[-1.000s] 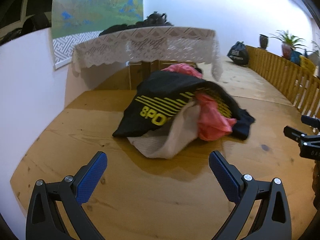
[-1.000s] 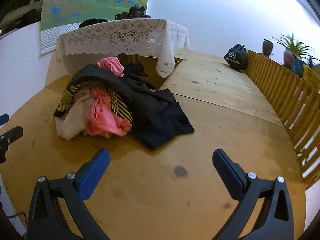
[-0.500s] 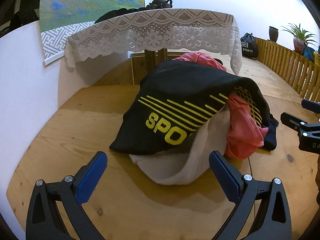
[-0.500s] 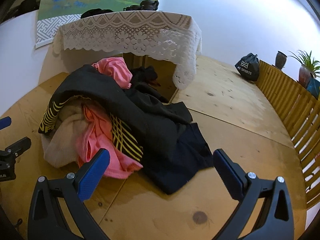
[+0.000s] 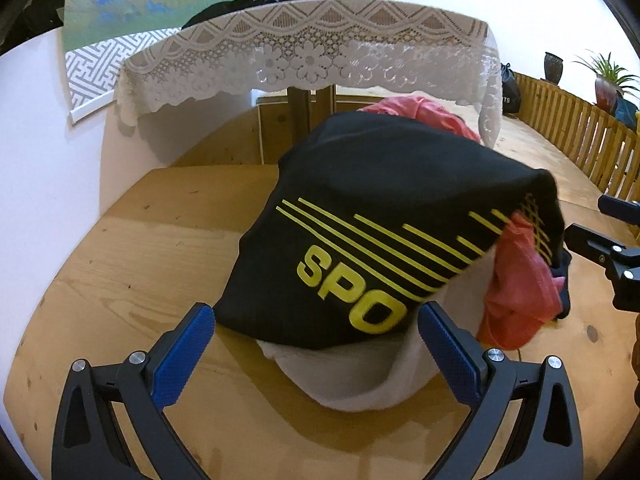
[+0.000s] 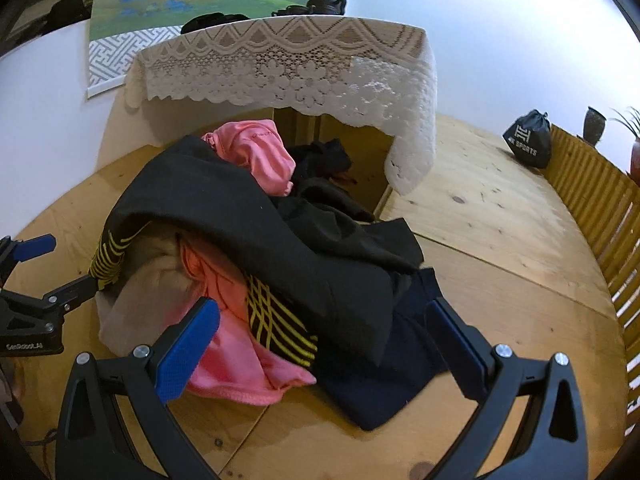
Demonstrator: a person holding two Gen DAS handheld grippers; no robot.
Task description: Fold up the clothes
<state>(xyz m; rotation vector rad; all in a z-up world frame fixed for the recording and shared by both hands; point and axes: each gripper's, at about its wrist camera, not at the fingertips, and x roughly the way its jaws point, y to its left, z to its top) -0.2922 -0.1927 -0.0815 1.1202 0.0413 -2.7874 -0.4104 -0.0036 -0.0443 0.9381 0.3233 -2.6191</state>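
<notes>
- Left wrist view: clothes heap sits on wooden tabletop [image 5: 120, 272], right ahead of left gripper [image 5: 316, 344]; black "SPO" shirt [image 5: 384, 224] draped on top, hem just past the fingertips, beige garment [image 5: 360, 380] poking out underneath.
- Right gripper [image 6: 324, 340] faces heap from other side; pink garment [image 6: 236, 364] and navy piece [image 6: 400, 380] lie between its fingers.
- Both close to pile; left nearer the black shirt's printed edge, imo.
- Jaws: both pairs wide apart, holding nothing; can't tell if tips touch cloth.
- No garment folded; all crumpled in one mound.
</notes>
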